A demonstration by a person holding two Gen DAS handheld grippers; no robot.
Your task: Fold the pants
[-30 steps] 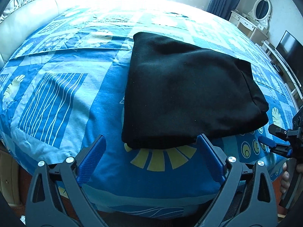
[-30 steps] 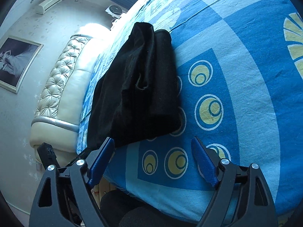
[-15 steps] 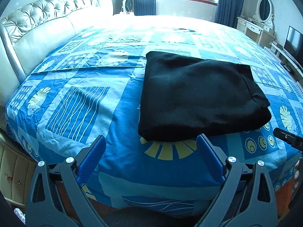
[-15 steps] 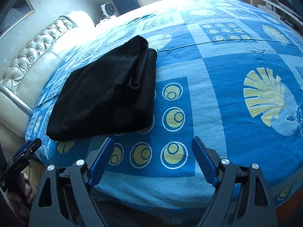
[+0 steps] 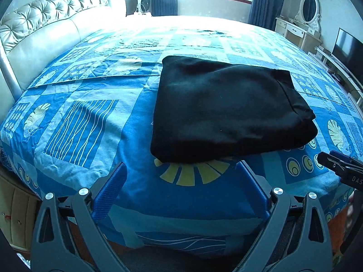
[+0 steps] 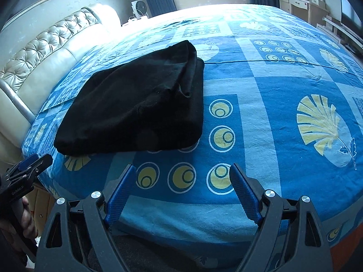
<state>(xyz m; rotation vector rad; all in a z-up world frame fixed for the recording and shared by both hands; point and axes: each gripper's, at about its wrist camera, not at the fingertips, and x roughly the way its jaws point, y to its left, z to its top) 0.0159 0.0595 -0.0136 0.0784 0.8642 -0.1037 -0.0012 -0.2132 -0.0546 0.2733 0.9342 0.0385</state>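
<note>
The black pants lie folded into a thick rectangle on the blue patterned bedspread, near the bed's front edge. In the right wrist view the same pants sit left of centre. My left gripper hangs open just in front of the pants' near edge, apart from the cloth, nothing between its blue pads. My right gripper is open too, over bare bedspread to the right of the pants. Each gripper shows at the edge of the other's view: the right gripper, the left gripper.
A tufted cream headboard runs along the left. A white dressing table with an oval mirror and a dark TV stand at the right. A small fan sits by the window. The bed's front edge drops off below the grippers.
Both grippers have pulled back from the pants and tilted up, so more of the room shows. The right gripper's view has rolled level. The pants have not moved.
</note>
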